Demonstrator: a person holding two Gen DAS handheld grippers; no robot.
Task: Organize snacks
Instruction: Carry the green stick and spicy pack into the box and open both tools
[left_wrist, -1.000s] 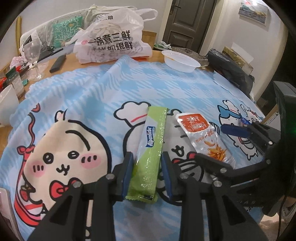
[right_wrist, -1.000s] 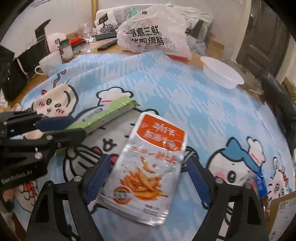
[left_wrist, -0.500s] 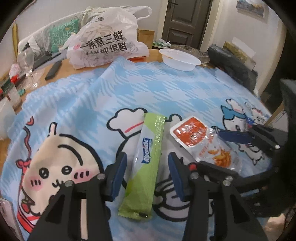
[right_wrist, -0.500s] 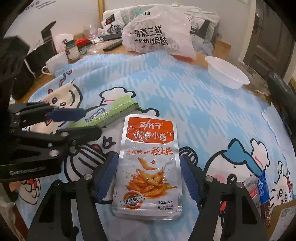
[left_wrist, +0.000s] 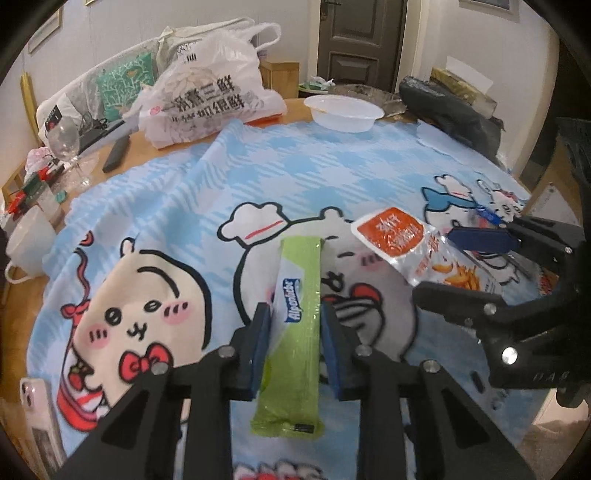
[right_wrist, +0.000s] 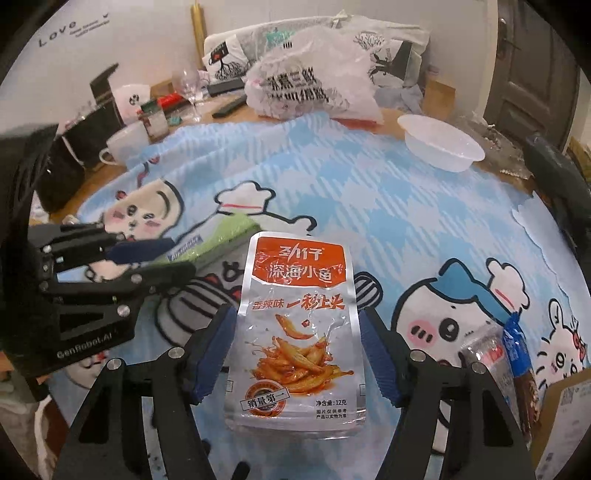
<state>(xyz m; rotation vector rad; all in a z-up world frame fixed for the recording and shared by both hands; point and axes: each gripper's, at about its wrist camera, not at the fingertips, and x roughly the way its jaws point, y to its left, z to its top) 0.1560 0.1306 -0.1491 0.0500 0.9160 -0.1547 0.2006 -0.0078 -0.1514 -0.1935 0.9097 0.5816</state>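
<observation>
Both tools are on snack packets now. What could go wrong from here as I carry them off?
1. The left tool pinches only the edges of the slim green packet; the glossy wrapper may slide out.
2. The right tool grips the crinkled foil fish pouch by its sides; it could buckle and drop.
3. The two tools sit close together, so they might collide or snag the patterned cloth.

Green candy stick (left_wrist: 300, 317) is glossy plastic wrap, the fish snack pouch (right_wrist: 295, 314) shiny crinkly foil. Tablecloth (left_wrist: 295, 177) looks like soft matt cloth over a smooth wood table (left_wrist: 291, 110). Bowl (left_wrist: 345, 112) is thin translucent plastic.
</observation>
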